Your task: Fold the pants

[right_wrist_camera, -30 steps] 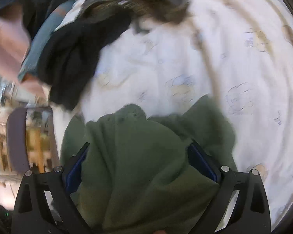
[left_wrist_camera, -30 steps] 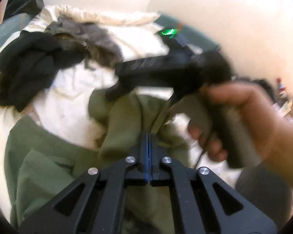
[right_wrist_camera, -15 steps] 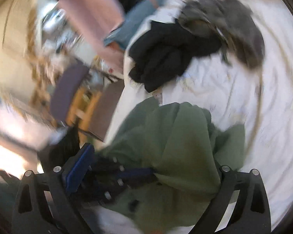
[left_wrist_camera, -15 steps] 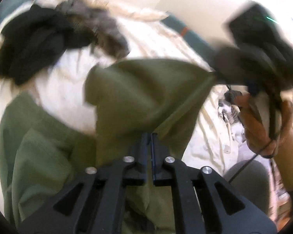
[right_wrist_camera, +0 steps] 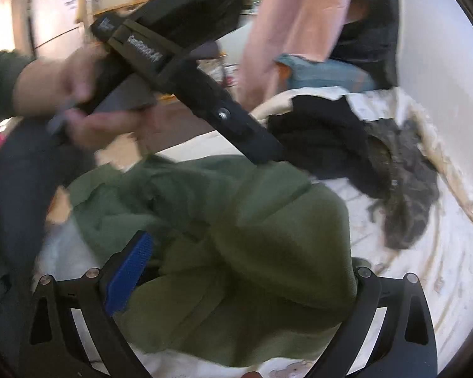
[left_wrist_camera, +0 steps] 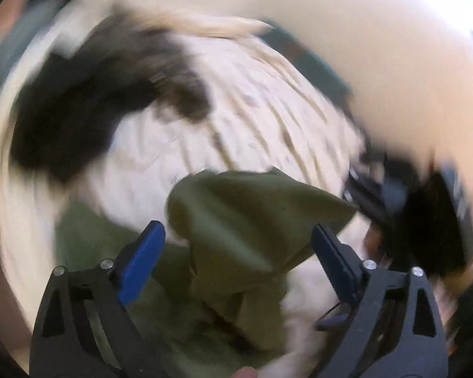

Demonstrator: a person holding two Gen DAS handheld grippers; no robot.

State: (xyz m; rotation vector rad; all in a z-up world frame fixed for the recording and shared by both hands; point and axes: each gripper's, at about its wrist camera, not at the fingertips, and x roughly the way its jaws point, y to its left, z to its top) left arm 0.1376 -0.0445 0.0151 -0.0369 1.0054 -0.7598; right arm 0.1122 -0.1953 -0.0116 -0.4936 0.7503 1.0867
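Green pants (left_wrist_camera: 255, 226) bunched between the opening left gripper (left_wrist_camera: 236, 249) pads (untouched), right gripper (right_wrist_camera: 246, 271) spread wide around them.

One green pants (right_wrist_camera: 242, 239) – two grippers – one black garment (right_wrist_camera: 324, 138)

olive pants (right_wrist_camera: 236, 252): matt woven cloth. bedsheet (left_wrist_camera: 252, 119): cream printed cotton. gripper fingers (right_wrist_camera: 129, 271): matt black plastic, blue rubbery pads.

Open cream printed bedsheet (right_wrist_camera: 432, 271) to the right and far middle, passable. Blocked far left by heaped black garment (right_wrist_camera: 324, 138) and mottled grey garment (right_wrist_camera: 406, 189) touching it. Near middle filled by bunched olive-green cloth pants (right_wrist_camera: 252, 252). Far side closed by pale wall (left_wrist_camera: 378, 47).
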